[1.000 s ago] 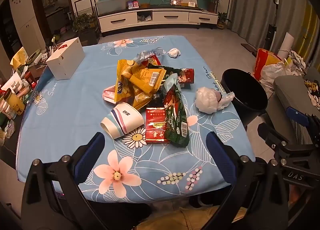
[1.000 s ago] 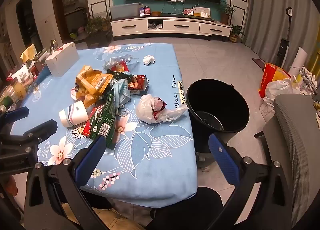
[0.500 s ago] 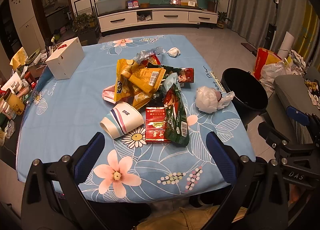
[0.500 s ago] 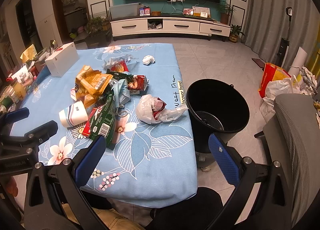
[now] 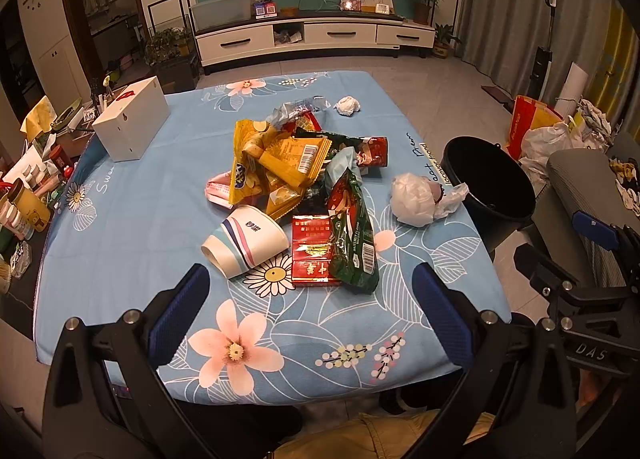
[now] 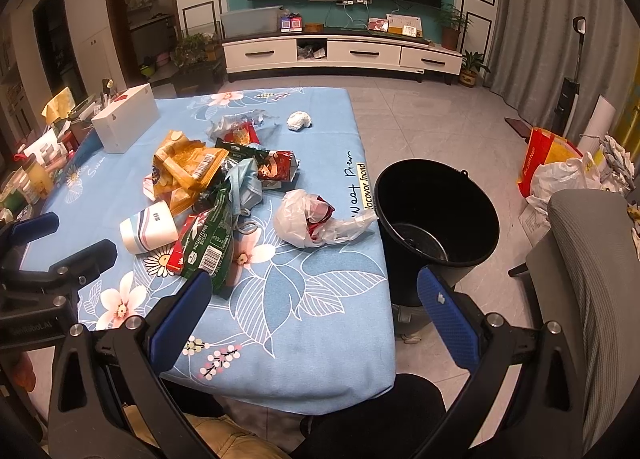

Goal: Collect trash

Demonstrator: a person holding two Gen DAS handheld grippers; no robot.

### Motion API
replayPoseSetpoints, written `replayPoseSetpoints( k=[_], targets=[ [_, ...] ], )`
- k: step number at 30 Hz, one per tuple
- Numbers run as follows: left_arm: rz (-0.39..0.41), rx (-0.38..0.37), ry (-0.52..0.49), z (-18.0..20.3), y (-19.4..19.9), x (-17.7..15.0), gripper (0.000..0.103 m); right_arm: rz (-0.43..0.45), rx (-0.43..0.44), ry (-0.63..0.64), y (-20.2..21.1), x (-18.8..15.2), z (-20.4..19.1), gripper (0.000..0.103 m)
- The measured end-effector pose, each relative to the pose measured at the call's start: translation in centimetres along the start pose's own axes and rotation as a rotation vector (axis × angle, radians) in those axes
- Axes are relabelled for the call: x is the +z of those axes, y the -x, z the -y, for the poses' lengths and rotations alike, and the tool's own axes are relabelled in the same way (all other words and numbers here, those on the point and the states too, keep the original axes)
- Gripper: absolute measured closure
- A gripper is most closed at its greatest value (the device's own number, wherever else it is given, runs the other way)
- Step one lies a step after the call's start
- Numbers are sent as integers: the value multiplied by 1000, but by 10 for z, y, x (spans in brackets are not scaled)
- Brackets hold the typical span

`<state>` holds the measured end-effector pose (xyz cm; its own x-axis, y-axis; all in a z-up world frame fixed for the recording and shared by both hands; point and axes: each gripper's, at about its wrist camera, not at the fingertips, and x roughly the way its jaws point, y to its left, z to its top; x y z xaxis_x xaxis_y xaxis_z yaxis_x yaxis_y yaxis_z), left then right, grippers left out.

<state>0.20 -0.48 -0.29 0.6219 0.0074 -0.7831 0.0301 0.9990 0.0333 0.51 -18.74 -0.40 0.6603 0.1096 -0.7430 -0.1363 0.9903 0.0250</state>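
A heap of trash lies mid-table on the blue floral cloth (image 5: pixel 120 243): yellow snack wrappers (image 5: pixel 276 163), a green wrapper (image 5: pixel 352 243), a red packet (image 5: pixel 310 251), a tipped paper cup (image 5: pixel 248 241) and a balled white plastic bag (image 5: pixel 414 199). A small crumpled tissue (image 5: pixel 347 105) lies farther back. The black bucket (image 6: pixel 436 219) stands on the floor by the table's right edge. My left gripper (image 5: pixel 308 299) hovers open over the near edge, short of the cup. My right gripper (image 6: pixel 312 303) is open above the near right corner, with nothing between its fingers.
A white box (image 5: pixel 132 123) sits at the table's back left. Bottles and clutter (image 5: pixel 24 203) crowd a surface to the left. A grey chair (image 6: pixel 592 279) stands right of the bucket, with bags (image 6: pixel 560 167) on the floor behind. A person's legs show below.
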Motion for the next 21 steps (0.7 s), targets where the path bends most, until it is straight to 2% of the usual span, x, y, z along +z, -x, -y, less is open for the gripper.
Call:
replayPoseSetpoints(
  k=[21],
  targets=[
    [-1,-2,-4,0,2,2,2,-3,0,1,-2,0,-2,3]
  ],
)
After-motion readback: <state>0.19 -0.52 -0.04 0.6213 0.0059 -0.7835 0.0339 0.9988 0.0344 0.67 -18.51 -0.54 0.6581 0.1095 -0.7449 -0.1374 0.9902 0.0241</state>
